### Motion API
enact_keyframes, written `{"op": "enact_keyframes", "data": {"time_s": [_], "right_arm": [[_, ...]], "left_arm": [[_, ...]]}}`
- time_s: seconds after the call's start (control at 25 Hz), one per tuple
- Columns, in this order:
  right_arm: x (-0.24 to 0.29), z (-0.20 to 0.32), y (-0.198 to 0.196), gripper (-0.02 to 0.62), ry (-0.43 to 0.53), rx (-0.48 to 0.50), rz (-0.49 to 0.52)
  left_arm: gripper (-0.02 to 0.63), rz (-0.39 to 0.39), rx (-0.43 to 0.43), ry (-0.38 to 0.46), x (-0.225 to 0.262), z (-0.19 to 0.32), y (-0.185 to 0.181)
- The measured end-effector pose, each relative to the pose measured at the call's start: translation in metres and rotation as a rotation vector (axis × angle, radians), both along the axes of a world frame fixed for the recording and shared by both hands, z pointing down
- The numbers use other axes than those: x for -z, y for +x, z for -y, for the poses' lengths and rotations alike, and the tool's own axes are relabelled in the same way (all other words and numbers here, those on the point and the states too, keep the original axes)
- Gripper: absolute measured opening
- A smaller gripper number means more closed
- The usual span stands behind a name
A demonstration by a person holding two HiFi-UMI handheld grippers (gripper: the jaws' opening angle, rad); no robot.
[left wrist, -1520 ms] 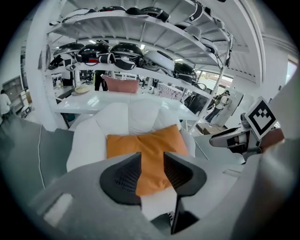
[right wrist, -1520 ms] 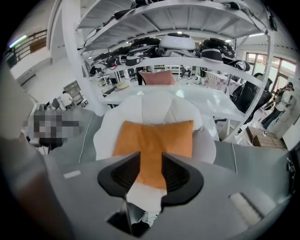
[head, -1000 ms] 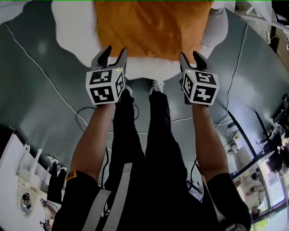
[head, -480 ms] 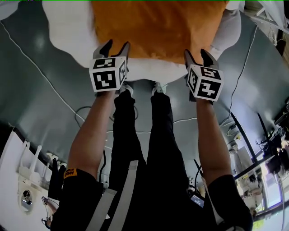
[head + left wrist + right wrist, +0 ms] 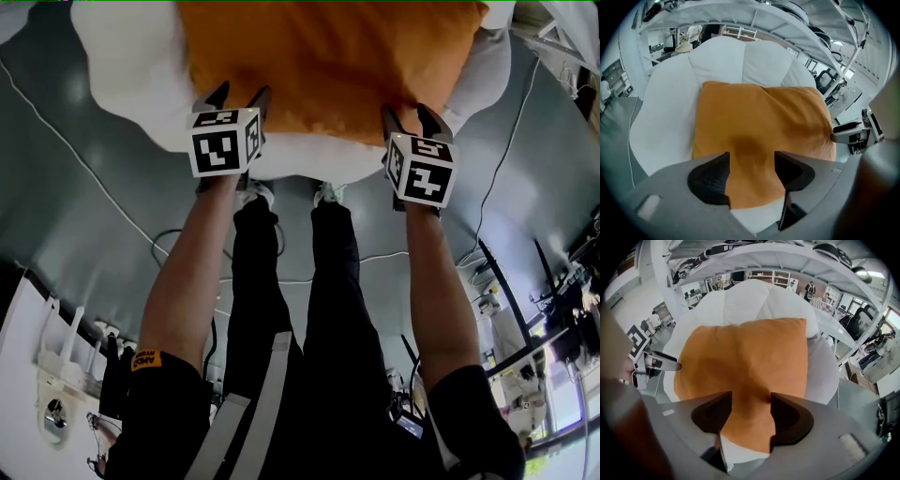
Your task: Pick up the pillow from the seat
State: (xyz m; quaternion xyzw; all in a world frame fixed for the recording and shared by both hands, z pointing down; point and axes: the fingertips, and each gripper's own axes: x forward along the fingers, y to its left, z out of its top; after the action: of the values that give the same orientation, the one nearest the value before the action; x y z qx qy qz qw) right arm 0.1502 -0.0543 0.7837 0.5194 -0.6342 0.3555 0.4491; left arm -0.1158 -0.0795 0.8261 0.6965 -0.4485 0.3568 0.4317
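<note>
An orange pillow (image 5: 328, 66) lies on the white, round, padded seat (image 5: 127, 80). Both grippers point steeply down at the pillow's near edge. My left gripper (image 5: 234, 97) stands over the near left corner, and my right gripper (image 5: 414, 114) over the near right corner. In the left gripper view the pillow (image 5: 759, 117) shows between the wide jaws of the left gripper (image 5: 752, 161); the pads do not press it. In the right gripper view the pillow (image 5: 745, 352) likewise lies between the jaws of the right gripper (image 5: 751, 401). The jaws of both grippers have just been opening.
The person's legs and white shoes (image 5: 258, 195) stand just before the seat on the grey floor. Thin cables (image 5: 169, 239) run across the floor. White equipment (image 5: 47, 375) stands at the lower left, desks at the lower right. White frames (image 5: 754, 251) arch behind the seat.
Both grippers have sunk toward the pillow's near edge and their jaws stand wider. The pillow has not moved on the seat.
</note>
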Motion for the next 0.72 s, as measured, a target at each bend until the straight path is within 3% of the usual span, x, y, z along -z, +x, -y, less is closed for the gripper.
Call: {"op": "enact_keyframes", "data": {"time_s": [0.16,0.36,0.72], "right_arm": [[-0.006,0.0,-0.012,0.256,-0.008,0.006,-0.017],[-0.02,0.012,0.011,0.252,-0.024,0.01,-0.046],[-0.043,0.022,0.011,0.213,-0.033,0.006,-0.061]], "left_arm": [[0.314,0.016,0.007,-0.012,-0.011,0.001,-0.015],[0.314,0.033,0.014,-0.031,-0.032,0.013,0.009],[0.277,0.036,-0.007,-0.042,-0.059,0.023,0.01]]}}
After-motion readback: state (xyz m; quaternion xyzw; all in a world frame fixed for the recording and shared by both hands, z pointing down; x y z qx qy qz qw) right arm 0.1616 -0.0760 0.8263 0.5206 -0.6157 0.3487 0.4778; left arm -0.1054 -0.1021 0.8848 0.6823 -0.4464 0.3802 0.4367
